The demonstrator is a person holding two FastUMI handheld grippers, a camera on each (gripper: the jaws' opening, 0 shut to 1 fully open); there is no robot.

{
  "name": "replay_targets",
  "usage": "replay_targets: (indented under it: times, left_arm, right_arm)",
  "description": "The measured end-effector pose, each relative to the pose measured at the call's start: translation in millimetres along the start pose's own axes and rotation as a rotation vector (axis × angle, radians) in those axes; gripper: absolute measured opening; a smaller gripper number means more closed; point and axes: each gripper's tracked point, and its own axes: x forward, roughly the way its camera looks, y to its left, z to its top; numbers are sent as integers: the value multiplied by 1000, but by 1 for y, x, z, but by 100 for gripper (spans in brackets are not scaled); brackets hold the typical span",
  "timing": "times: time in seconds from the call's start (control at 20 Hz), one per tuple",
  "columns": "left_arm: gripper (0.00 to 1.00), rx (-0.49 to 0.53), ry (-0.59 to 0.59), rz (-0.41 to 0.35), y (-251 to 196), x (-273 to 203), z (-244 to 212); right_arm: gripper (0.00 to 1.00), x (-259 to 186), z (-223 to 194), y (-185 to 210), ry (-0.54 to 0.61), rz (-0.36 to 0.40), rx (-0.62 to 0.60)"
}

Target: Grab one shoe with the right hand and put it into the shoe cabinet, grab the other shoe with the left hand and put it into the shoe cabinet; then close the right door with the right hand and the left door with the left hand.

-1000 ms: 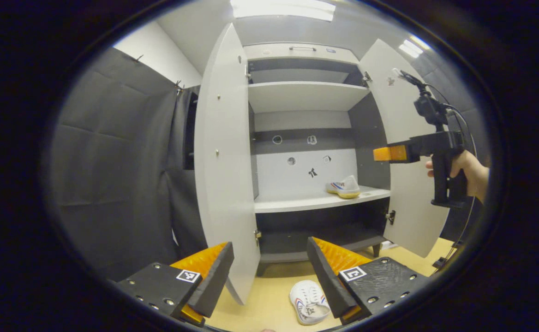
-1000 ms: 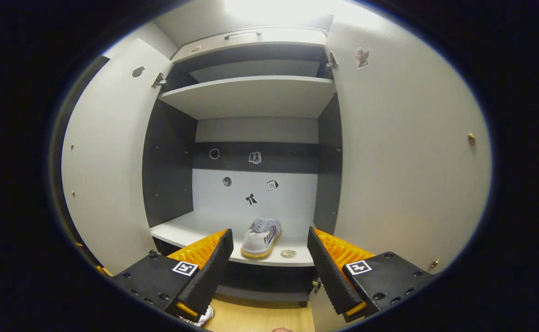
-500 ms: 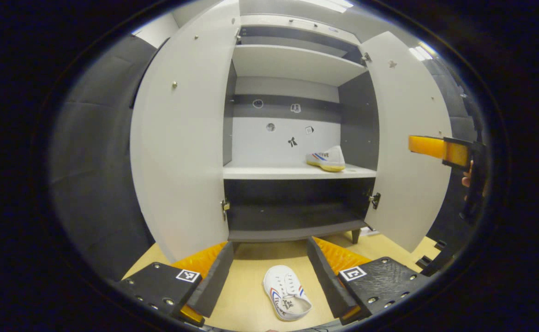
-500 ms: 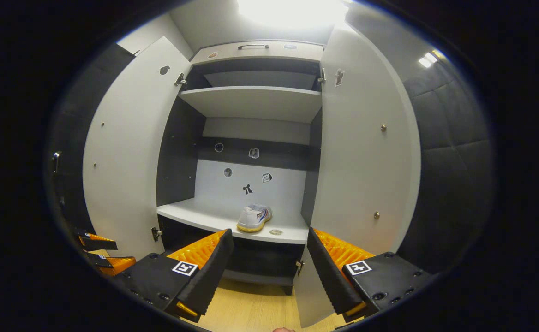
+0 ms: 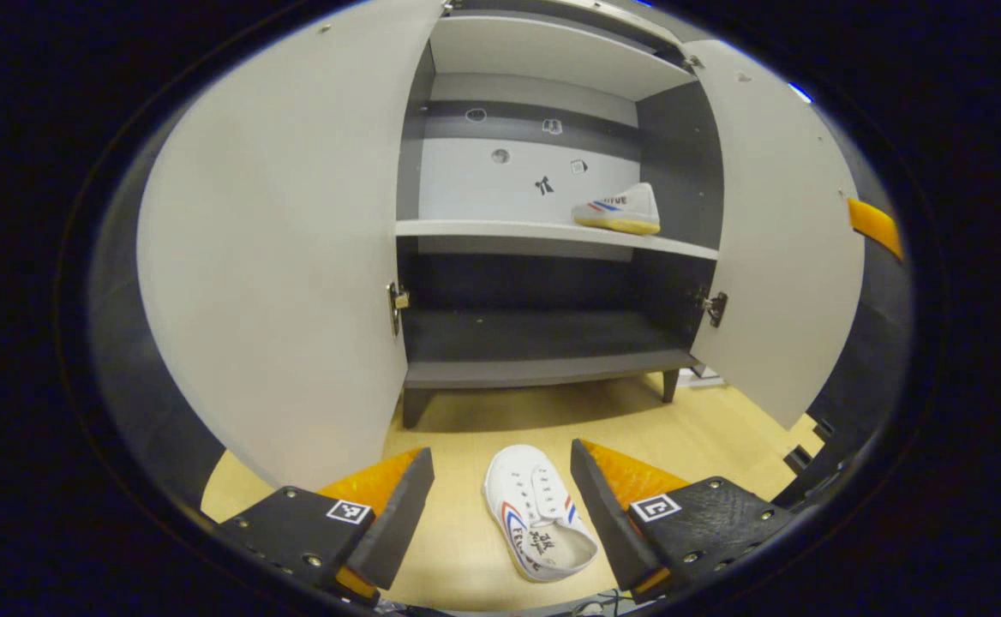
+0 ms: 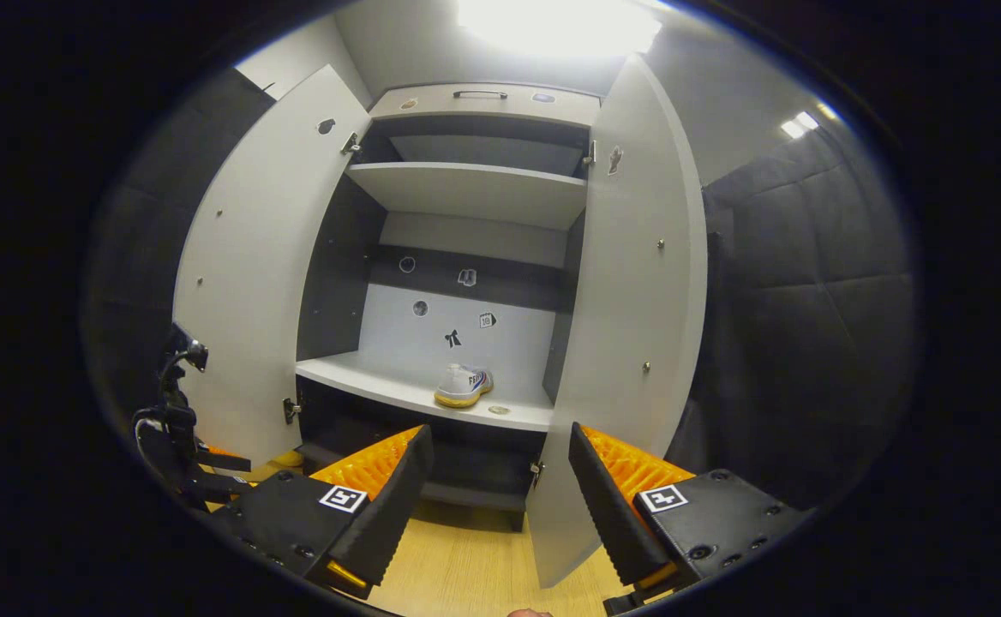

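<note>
Left hand-held gripper: hovering wide open, holding nothing.
Floor shoe: lying between its fingers.
Right hand-held gripper: gaping, empty.

Open shoe cabinet, one shoe shelved

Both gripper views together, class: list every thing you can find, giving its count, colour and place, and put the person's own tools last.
Shoe cabinet: one, pale grey doors and shelves, dark grey inside, standing on the floor.
Cabinet doors: two, pale grey, both open; left door, right door.
Shoe on the shelf: one, white with yellow sole, at the right end of the middle shelf.
Shoe on the floor: one, white with red and blue stripes, in front of the cabinet, between the left gripper's fingers but not touched.
Stickers: several, dark, on the cabinet's back wall.
Floor: light wood.
Left gripper: one, open, above the floor shoe.
Right gripper: one, open, empty, facing the cabinet.
</note>
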Motion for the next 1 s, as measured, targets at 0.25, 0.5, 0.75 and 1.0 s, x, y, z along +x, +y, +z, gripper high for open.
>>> replay_targets:
  times: [0.25, 0.5, 0.75, 1.0]
  left_arm:
    - [94, 2, 109, -18, 0, 24, -40]
    - [94, 4, 230, -25, 2, 45, -82]
    - [94, -10, 336, -32, 4, 65, -115]
    - [94, 3, 399, -30, 3, 76, -133]
  right_arm:
    - [98, -14, -12, -10, 32, -34, 13]
    - [98, -23, -23, -18, 69, -60, 26]
    - [98, -28, -33, -24, 106, -72, 25]
    - [98, -29, -42, -27, 137, -78, 30]
